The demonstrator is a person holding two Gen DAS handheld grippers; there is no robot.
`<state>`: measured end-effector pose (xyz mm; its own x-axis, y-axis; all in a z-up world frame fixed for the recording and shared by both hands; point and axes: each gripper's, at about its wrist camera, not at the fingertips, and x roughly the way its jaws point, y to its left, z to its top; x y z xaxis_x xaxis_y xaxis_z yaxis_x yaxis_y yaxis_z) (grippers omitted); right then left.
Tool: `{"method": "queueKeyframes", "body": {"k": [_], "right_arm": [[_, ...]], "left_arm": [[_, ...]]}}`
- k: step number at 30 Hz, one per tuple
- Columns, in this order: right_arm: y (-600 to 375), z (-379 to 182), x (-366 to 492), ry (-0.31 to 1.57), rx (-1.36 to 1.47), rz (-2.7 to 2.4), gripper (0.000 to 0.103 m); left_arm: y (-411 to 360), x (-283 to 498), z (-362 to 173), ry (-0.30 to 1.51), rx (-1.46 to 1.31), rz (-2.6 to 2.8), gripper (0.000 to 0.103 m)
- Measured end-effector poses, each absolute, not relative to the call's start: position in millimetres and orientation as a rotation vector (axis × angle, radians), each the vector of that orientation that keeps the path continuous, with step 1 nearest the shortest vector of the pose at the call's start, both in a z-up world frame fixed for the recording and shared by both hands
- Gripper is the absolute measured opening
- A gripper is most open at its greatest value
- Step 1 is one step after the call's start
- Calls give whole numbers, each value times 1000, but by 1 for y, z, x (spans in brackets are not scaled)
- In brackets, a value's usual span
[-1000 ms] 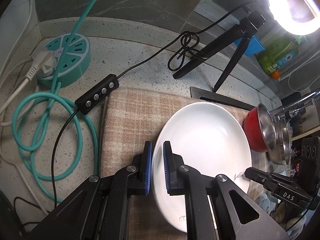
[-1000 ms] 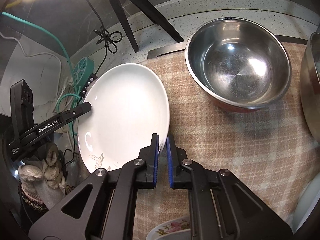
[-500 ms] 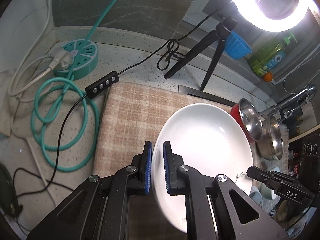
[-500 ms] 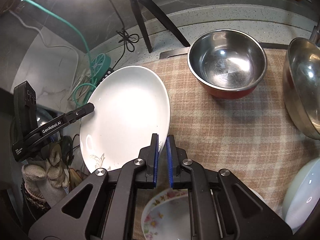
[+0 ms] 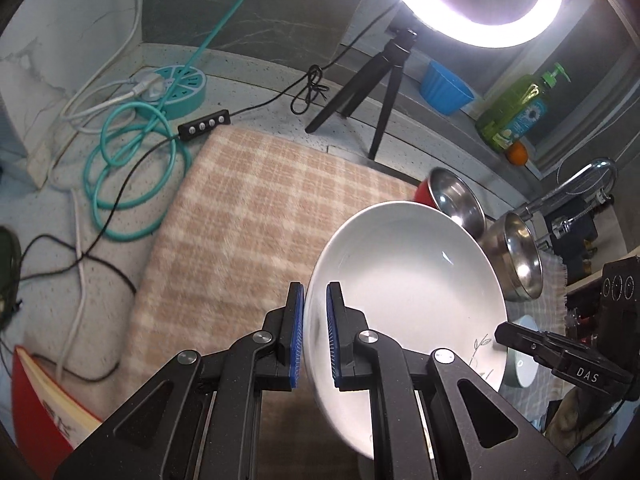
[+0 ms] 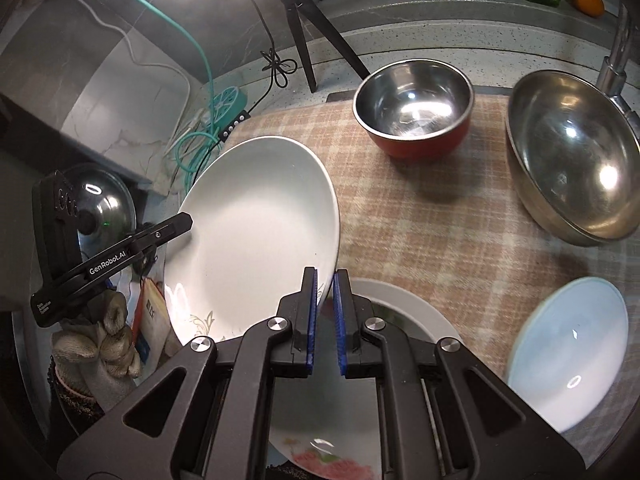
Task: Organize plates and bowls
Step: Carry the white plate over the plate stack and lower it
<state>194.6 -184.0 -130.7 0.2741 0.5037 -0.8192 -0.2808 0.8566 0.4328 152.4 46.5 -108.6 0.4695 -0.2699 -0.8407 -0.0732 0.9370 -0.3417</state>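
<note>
I have the white plate (image 6: 256, 236) off the cloth (image 5: 240, 216), one gripper on each side of its rim: my left gripper (image 5: 315, 334) is nearly closed on the near-left edge, my right gripper (image 6: 325, 320) nearly closed on the opposite edge, so the plate hangs between them. It sits tilted, bowl side up, the right edge lower and over the flowered plate (image 6: 360, 432) below it. In the right wrist view its long axis runs from near me toward the back of the counter, with the sprig pattern at my end. As I judge it, the sorting is barely begun: the red bowl (image 6: 414, 108) and the big steel bowl (image 6: 572, 156) stand apart on the cloth, unstacked, and a pale blue plate (image 6: 568, 352) lies alone on the right. Whether the white plate already touches the flowered one I cannot tell; my fingers hide the gap.
</note>
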Motion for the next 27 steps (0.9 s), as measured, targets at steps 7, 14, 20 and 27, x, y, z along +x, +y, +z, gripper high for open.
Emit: {"method": "queueKeyframes", "body": {"k": [7, 14, 20, 27], "right_arm": [[-216, -132, 168, 1193, 190, 548, 8], [-242, -141, 149, 1221, 187, 547, 8], [-256, -147, 134, 1233, 164, 547, 8], [-267, -160, 125, 1257, 168, 539, 8]], "left_arm": [[20, 119, -108, 1075, -364, -124, 10], [-8, 92, -111, 1081, -362, -130, 10], [-21, 73, -120, 1098, -386, -116, 10], [-35, 58, -127, 1118, -364, -117, 9]]}}
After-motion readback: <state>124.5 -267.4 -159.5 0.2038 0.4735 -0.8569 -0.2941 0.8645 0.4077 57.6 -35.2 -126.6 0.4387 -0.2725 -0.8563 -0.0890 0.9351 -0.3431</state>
